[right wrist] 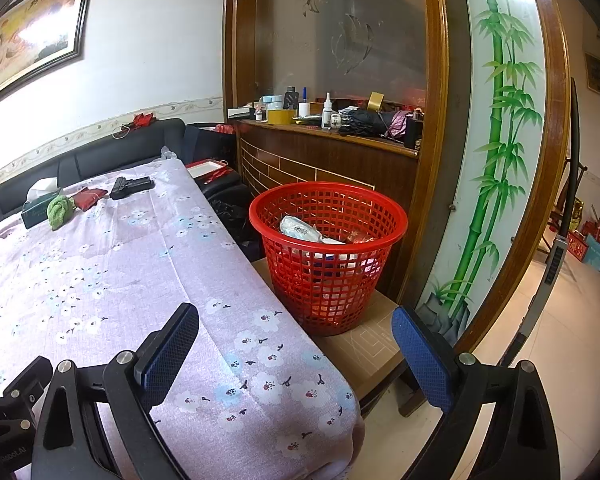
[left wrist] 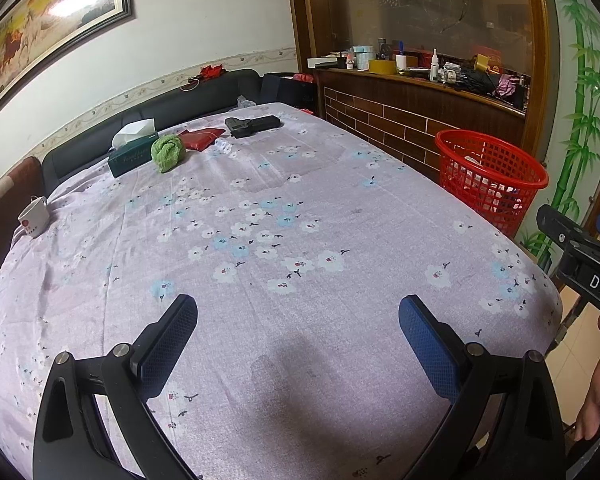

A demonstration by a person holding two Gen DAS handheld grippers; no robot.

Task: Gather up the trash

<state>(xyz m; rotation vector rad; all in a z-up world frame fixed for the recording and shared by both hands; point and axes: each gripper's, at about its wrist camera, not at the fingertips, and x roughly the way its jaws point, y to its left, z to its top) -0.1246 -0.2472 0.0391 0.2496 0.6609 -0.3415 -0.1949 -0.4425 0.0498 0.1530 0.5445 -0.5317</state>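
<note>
Both tools, left tool [left wrist: 298, 312] and right tool [right wrist: 296, 322], hung wide open and empty over the tabletop [left wrist: 300, 208], the red basket [right wrist: 328, 256] beside it already held wrappers, and nothing obviously trash seemed left near the far tissue box [left wrist: 134, 152].

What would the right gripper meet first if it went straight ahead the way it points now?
Probably the red basket: it sits dead ahead between the open fingers of the right gripper, though depth is unclear.

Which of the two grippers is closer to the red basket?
Right. The right gripper points nearly at the red basket, open beside the table edge; the left gripper hovers over the floral tablecloth, basket off to its right.
</note>
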